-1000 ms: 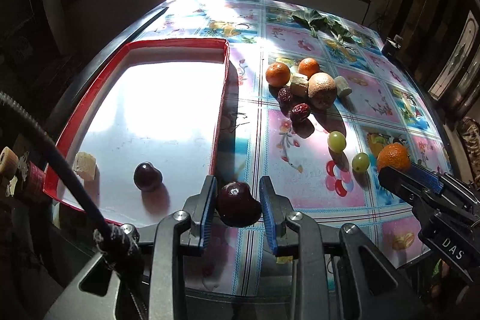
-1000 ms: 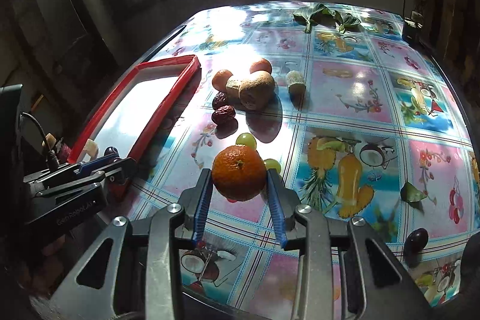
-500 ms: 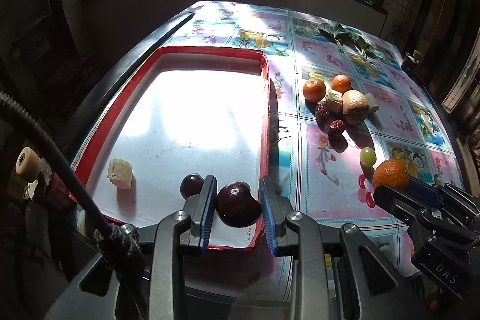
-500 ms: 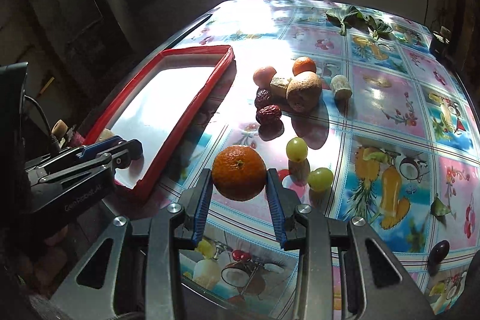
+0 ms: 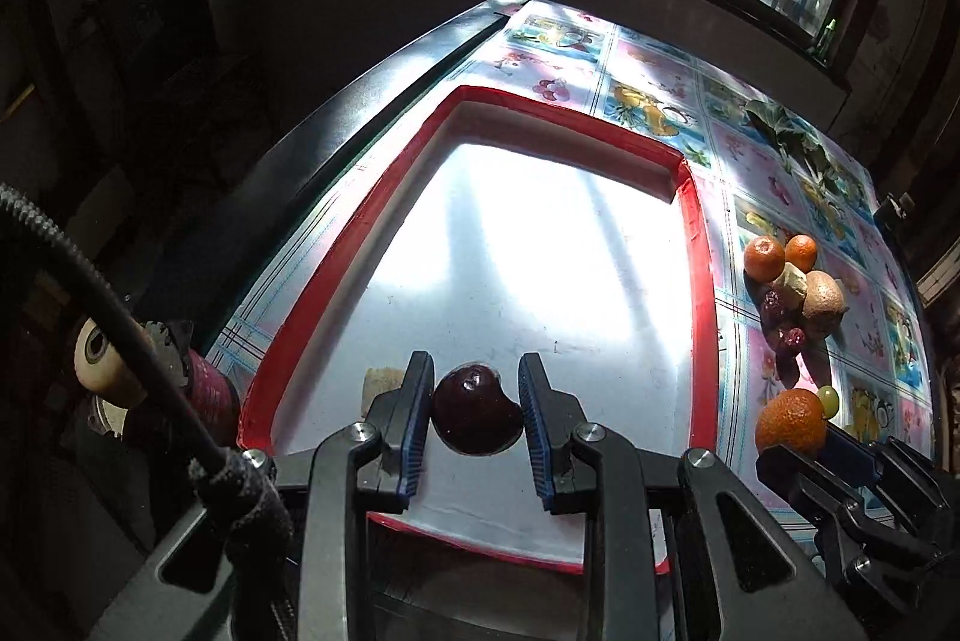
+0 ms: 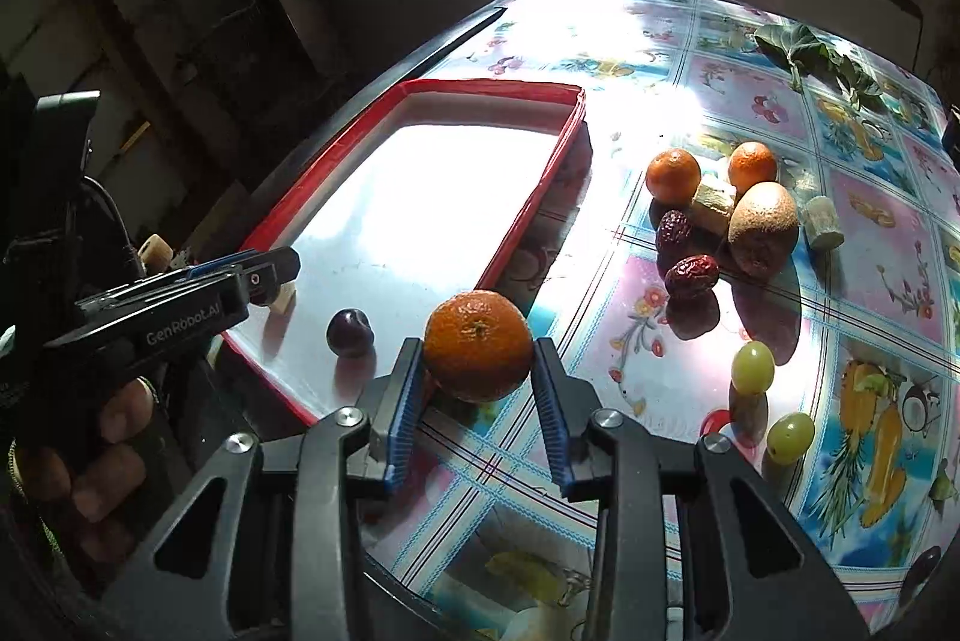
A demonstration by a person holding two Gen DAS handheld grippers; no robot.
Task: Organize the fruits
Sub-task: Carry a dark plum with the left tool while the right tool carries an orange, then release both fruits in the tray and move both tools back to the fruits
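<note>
So the left gripper (image 5: 475, 407) has its jaws pinched in on a dark red cherry (image 5: 474, 416) — both blue pads pressing its sides, only a narrow gap, nothing else in there. The cherry hangs over the near end of the red tray (image 5: 699, 245), with white tray floor visible all round it. The relation that matters: the drop spot is basically straight under the jaws, so I'd guess it's a lower-and-let-go, no more sideways travel needed. Just off the left pad at about 9 o'clock a pale food chunk (image 5: 378, 382) sits on the tray floor, close enough that I'd keep the cherry clear of it.

The right gripper (image 6: 477, 389) is clamped the same way on an orange (image 6: 478, 344), jaws a bit wider since the fruit's fatter. It isn't over the tray yet — it hangs above the patterned tablecloth (image 6: 870, 281) just outside the tray's right rim, with the tray at roughly 10 o'clock. A dark plum (image 6: 349, 332) already lies in the tray's near corner, at 9 o'clock from the orange.

So the left hand is the one in position; the right has to cross the rim first.

Further out at 1 to 2 o'clock from the right jaws: two red dates (image 6: 690, 275), a brown kiwi-looking fruit (image 6: 763, 227), two more oranges and two green grapes (image 6: 753, 368), all waiting on the cloth.
</note>
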